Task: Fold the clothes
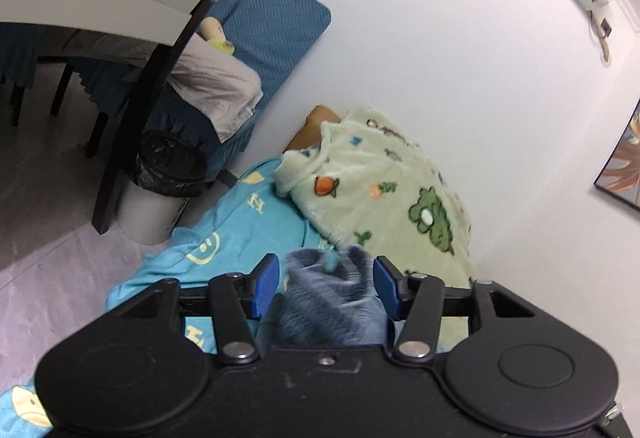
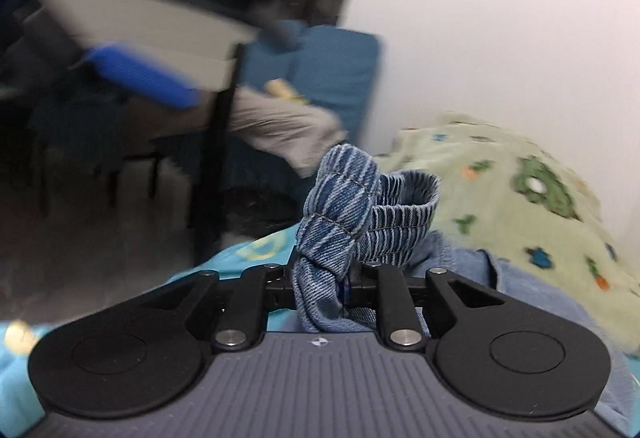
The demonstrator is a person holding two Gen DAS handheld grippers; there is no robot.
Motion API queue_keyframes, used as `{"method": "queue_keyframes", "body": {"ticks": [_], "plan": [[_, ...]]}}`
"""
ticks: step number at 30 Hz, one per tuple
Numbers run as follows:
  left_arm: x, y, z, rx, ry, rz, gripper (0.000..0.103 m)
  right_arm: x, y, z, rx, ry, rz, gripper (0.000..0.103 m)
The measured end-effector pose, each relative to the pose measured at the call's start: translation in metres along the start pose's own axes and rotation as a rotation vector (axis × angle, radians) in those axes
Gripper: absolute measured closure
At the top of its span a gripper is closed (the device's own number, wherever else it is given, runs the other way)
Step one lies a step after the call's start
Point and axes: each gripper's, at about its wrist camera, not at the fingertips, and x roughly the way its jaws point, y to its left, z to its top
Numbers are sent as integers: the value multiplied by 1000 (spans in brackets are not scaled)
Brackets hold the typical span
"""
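A blue striped denim garment is held between both grippers over a light blue sheet [image 1: 240,234] printed with yellow smileys. In the left wrist view a blurred bunch of the denim [image 1: 328,298] fills the gap between the blue pads [image 1: 266,284] of my left gripper [image 1: 326,280], which is shut on it. In the right wrist view the gathered waistband [image 2: 344,213] stands up out of my right gripper [image 2: 326,272]. The jaws there are nearly together and pinch the cloth, which hides the fingertips. More pale denim [image 2: 460,262] trails off to the right.
A green fleece blanket [image 1: 384,189] with cartoon prints lies against the white wall [image 1: 440,57]. To the left stand a bin with a black bag [image 1: 168,173], a dark table leg [image 1: 132,125] and blue-covered chairs [image 1: 280,25] bearing beige cloth [image 1: 216,85]. A blurred blue bar [image 2: 140,73] crosses the right wrist view.
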Motion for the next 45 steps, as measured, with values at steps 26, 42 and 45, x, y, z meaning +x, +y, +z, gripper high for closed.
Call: {"method": "queue_keyframes", "body": {"ticks": [26,42,45], "plan": [[55,-156,-152,500,307,-89,54,-163,-401,-150,634,243,-746,21],[69,-226,-257,801,511,-193,54,-213,-536,-293,917,429,-1066,46],[75,-224,-263,817,530,-160,54,-213,-545,-309,915,439,-1084,67]]}}
